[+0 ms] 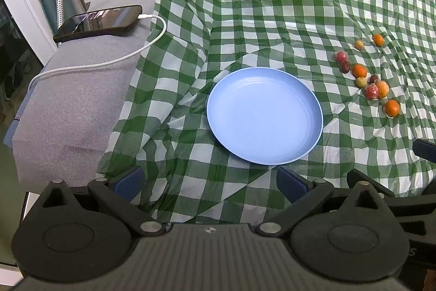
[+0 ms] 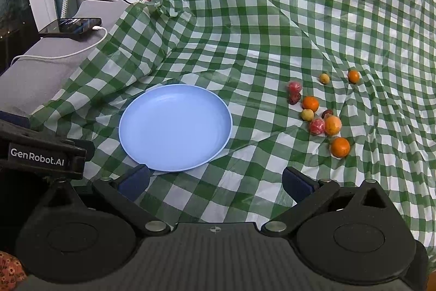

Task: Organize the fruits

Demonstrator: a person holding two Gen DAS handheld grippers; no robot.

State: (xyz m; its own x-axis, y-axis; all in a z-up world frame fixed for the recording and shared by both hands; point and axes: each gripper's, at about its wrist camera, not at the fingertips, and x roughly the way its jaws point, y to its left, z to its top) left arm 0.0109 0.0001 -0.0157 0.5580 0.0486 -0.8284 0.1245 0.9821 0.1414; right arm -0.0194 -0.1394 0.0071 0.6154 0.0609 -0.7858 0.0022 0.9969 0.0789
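Left wrist view: left gripper (image 1: 209, 182) jaws spread wide, nothing between them, held low over the green-and-white checked cloth (image 1: 272, 4). The cloth looks thin, plasticky and wrinkled, with soft ground beneath. Blue plate (image 1: 264, 154) just ahead, round, smooth, shallow-rimmed, bare. Fruits (image 1: 368, 75) lie loose on the cloth to the plate's right, apart from it: small orange citrus, pale yellow rounds, dark red ovals, and reddish ones in shiny wrap. A phone (image 1: 100, 22) on a white cable (image 1: 109, 63) rests on grey fabric at left.

Right wrist view: right gripper (image 2: 215, 182) also spread and empty, its left finger just before the plate (image 2: 174, 165) rim. Nearest orange (image 2: 340, 147) sits ahead and right.

Judgement: first pick not yet made. The right gripper is better placed; start with the nearest orange, which stands clear of the cluster. Close gently across its widest part, since round fruit rolls on slack cloth. Avoid pinching cloth folds. Wrapped pieces may slip.
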